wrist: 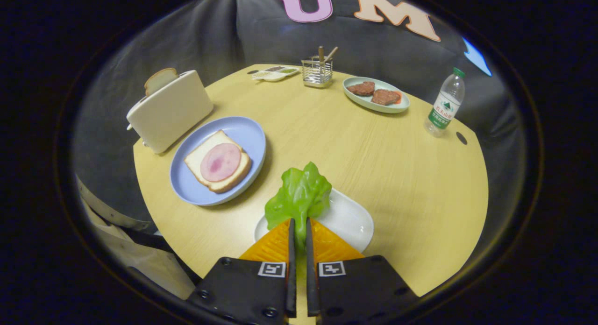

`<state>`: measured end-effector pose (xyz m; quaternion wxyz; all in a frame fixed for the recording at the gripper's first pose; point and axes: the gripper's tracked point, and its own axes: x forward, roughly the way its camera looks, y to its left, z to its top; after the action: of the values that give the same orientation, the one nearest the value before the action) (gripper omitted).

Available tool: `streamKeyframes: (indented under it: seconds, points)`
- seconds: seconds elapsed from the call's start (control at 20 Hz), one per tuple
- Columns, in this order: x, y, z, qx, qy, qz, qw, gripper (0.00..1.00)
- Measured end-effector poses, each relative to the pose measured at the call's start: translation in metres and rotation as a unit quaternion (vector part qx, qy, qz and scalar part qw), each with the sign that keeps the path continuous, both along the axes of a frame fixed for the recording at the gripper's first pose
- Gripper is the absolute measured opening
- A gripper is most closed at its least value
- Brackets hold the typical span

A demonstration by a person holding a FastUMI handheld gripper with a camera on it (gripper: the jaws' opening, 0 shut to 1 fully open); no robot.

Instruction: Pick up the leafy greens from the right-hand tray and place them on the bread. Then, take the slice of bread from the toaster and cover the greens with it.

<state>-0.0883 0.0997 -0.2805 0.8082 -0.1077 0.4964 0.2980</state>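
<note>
Jaws nearly closed, pinching the leafy greens (pixel 299 196) above the white tray (pixel 348 220).

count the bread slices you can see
2. One slice lies on the blue plate under a round of ham; the other stands in the toaster. The tongs grip the greens.

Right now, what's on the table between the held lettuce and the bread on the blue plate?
In the gripper view, only bare tabletop and the blue plate's rim separate the lettuce, pinched in the tool, from the ham-topped bread.
</note>
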Motion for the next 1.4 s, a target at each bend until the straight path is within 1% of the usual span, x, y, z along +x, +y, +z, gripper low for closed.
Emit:
streamKeyframes:
  seconds: [0.25, 0.45, 0.75, 1.0, 1.4]
  points:
    - [0.002, 0.020, 0.017, 0.013, -0.012, 0.010, 1.000, 0.12]
    - [0.009, 0.049, 0.039, 0.037, -0.024, 0.022, 0.999, 0.12]
    - [0.014, 0.102, 0.062, 0.065, -0.037, 0.056, 0.996, 0.12]
    - [0.010, 0.138, 0.063, 0.075, -0.031, 0.082, 0.993, 0.12]
    - [-0.004, 0.184, 0.052, 0.085, -0.008, 0.114, 0.990, 0.12]
